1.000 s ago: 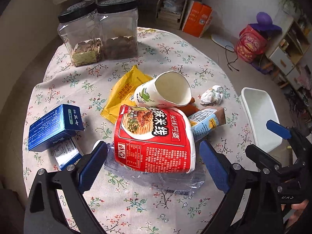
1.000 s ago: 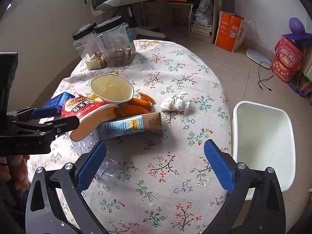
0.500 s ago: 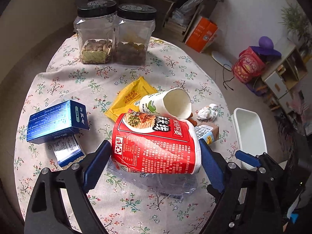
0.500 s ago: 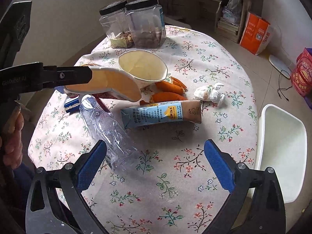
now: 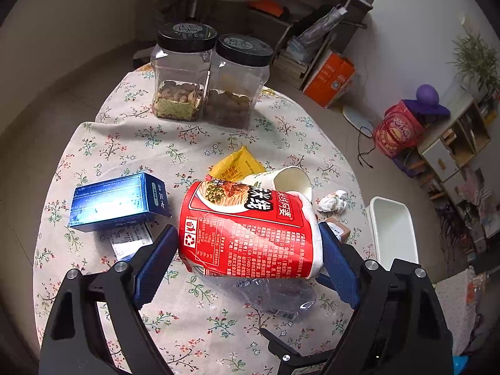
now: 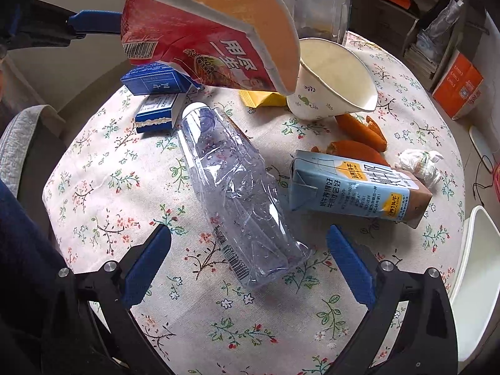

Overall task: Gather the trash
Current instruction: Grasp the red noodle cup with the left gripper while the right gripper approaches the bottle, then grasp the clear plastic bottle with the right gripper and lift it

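Left hand-held gripper (image 5: 248, 250) pinching a flattened red noodle cup (image 5: 250, 231) between its blue pads, the cup held clear above the table (image 5: 131, 137); in the right wrist view the same cup (image 6: 206, 31) appears overhead at upper left, its orange interior facing the camera. Right hand-held gripper (image 6: 248, 265) with fingers spread wide, holding nothing, its pads flanking the base end of a crushed clear plastic bottle (image 6: 234, 193) that lies on the floral cloth, without touching it. To the right of the bottle lies a pale blue milk carton (image 6: 359, 187) on its side; beyond it are orange carrot pieces (image 6: 359, 131) and a crumpled white tissue (image 6: 418, 165). A squashed white paper cup (image 6: 334, 78) rests on its side behind the carrots, with a yellow wrapper (image 6: 262, 98) just beside it. Two blue boxes (image 6: 156, 81) lie near the bottle's cap end. Two black-lidded clear jars (image 5: 212, 75) stand at the far edge of the table. A white bin (image 5: 393, 231) stands on the floor beside the table's right edge.
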Available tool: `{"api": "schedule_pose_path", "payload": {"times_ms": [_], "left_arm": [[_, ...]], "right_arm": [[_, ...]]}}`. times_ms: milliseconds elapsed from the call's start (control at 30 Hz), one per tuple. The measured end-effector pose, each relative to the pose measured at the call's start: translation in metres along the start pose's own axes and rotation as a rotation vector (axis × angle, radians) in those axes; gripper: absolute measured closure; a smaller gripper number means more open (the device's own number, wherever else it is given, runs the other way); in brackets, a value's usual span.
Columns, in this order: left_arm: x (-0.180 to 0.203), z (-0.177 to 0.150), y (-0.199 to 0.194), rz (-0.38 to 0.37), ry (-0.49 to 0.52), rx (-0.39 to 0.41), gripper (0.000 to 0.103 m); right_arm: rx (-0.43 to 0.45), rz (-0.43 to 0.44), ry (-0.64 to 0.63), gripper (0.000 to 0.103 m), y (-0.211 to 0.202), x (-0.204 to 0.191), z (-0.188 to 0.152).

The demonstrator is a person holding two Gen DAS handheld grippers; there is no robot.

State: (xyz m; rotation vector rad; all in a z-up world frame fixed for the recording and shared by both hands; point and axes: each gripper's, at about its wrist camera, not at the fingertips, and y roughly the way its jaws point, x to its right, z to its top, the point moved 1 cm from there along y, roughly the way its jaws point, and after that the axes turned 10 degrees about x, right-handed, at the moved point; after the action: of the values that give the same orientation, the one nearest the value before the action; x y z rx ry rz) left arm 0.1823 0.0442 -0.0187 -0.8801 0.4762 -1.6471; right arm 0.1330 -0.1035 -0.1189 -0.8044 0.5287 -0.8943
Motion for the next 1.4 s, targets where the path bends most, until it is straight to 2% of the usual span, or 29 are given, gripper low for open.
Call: {"api": "schedule_pose_path", "payload": {"times_ms": [67, 100, 200, 433, 667, 700, 767, 867, 1033, 1400], "left_arm": [[-0.002, 0.001, -0.002, 0.003, -0.001, 0.004, 0.017], [-0.002, 0.0, -0.003, 0.009, -0.001, 0.008, 0.017], [-0.007, 0.002, -0.004, 0.015, -0.009, 0.013, 0.017], [-0.01, 0.006, -0.008, 0.019, -0.022, 0.03, 0.017], [-0.008, 0.007, -0.015, 0.021, -0.02, 0.047, 0.017], [-0.008, 0.008, -0.015, 0.02, -0.022, 0.049, 0.017], [-0.008, 0.009, -0.018, 0.02, -0.023, 0.058, 0.017], [-0.005, 0.013, -0.02, 0.023, -0.013, 0.074, 0.017], [-0.003, 0.012, -0.019, 0.021, -0.018, 0.068, 0.017], [-0.001, 0.014, -0.023, 0.016, -0.014, 0.08, 0.017]], "right_arm": [[-0.022, -0.011, -0.014, 0.019, 0.007, -0.002, -0.002], [-0.036, -0.019, -0.024, 0.036, 0.01, -0.004, -0.003], [-0.053, -0.001, -0.018, 0.046, 0.013, -0.006, -0.004], [-0.047, -0.019, 0.015, 0.05, -0.001, -0.005, -0.001], [0.015, -0.038, -0.003, 0.054, -0.022, -0.008, 0.007], [0.027, -0.037, 0.0, 0.085, -0.026, -0.008, 0.008], [0.036, -0.028, 0.035, 0.087, -0.031, -0.003, 0.01], [0.033, -0.054, 0.023, 0.089, -0.031, 0.0, 0.009], [0.018, -0.025, 0.046, 0.09, -0.03, 0.002, 0.005], [0.044, -0.011, 0.053, 0.091, -0.044, 0.001, 0.006]]}}
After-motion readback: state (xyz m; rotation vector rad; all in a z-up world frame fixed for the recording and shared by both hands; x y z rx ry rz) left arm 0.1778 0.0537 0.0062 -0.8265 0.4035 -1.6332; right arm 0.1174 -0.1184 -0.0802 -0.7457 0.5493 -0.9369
